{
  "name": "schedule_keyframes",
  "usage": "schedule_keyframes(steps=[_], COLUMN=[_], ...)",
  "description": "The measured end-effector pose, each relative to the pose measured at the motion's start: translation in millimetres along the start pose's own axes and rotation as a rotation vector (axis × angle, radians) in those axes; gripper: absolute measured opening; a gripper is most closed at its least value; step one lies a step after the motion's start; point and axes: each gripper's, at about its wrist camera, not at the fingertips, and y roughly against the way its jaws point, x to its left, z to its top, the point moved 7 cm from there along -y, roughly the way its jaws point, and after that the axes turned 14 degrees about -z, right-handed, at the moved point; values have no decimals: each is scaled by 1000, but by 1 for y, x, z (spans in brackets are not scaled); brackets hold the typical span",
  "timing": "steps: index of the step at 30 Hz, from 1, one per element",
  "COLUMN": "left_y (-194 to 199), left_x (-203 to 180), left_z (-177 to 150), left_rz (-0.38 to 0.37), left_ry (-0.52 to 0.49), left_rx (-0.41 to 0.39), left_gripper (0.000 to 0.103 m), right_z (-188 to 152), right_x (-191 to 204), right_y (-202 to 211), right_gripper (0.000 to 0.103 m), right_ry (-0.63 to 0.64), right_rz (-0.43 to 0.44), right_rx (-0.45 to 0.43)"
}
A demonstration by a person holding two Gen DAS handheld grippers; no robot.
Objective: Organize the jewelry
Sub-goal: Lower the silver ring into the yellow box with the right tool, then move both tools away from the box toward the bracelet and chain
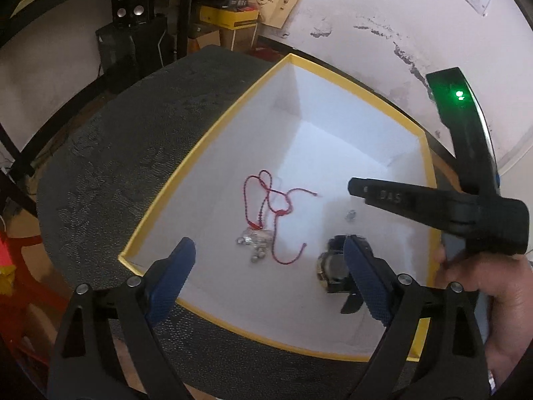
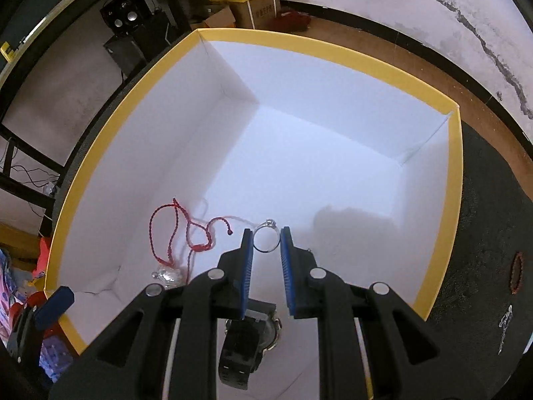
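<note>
We hold a gripper in each hand over a box [image 2: 455, 200] with a yellow rim and white inside, which sits on a dark mat [image 1: 110, 173].

Our right gripper [image 2: 266, 240] pinches a silver ring [image 2: 265, 238] between its blue pads [image 2: 286, 266]. The ring stands upright between the tips, its small stone at the top, and hangs above the white floor of the box. In the left wrist view the same gripper [image 1: 353, 196] reaches in from the right, held by our hand [image 1: 493, 303], and a small silvery speck just below its tip may be the ring, though it is too blurred for us to be sure.

Our left gripper [image 1: 269, 266] has its jaws spread wide with nothing between them. It hovers over the near edge of the box, one pad over the rim and the other in front of the watch.

Three things lie on the box floor. A red cord [image 1: 273, 206] [image 2: 186, 233] sprawls in loose loops near the left wall. At its near end lies a small silver charm [image 1: 253, 240] [image 2: 166, 275], touching the cord. A black watch [image 1: 333, 266] [image 2: 246, 340] lies to the right of the charm, close to the near wall, partly hidden by the grippers in both views.

On the mat to the right of the box, seen from the right wrist, are a small dark ring-shaped piece [image 2: 517, 271] and a thin silvery piece [image 2: 505, 330]; we cannot tell what either is.
</note>
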Motion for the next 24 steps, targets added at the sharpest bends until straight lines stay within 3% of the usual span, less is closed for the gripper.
schedule_keyframes(steps=[4, 5, 6, 8, 10, 12, 13, 19, 22, 24], left_y=[2, 3, 4, 5, 7, 12, 13, 11, 8, 5], left_x=[-8, -9, -10, -11, -11, -13, -15, -51, -84, -117], left_z=[1, 1, 2, 1, 2, 5, 5, 4, 1, -5], left_rz=[-9, -12, -16, -19, -25, -33, -37, -85, -83, -102], left_ry=[-32, -36, -38, -36, -30, -28, -32, -111, -223, -315], left_rx=[-6, -9, -14, -18, -27, -51, -61, -88, -115, -128], left_gripper=[88, 88, 88, 88, 88, 88, 88, 91, 93, 93], right_z=[-3, -3, -3, -2, -1, -2, -4, -47, -104, -137], right_x=[1, 1, 0, -3, -6, -15, -22, -110, -186, -225], right_y=[4, 6, 9, 18, 26, 43, 52, 122, 144, 140], right_gripper=[18, 29, 47, 64, 69, 81, 81, 93, 96, 96], right_ry=[20, 23, 25, 20, 20, 8, 10, -81, -209, -272], right_rz=[4, 7, 10, 14, 27, 44, 49, -24, -127, -198], right_rx=[-26, -33, -42, -76, -95, -132, -156, -376, -468, -463])
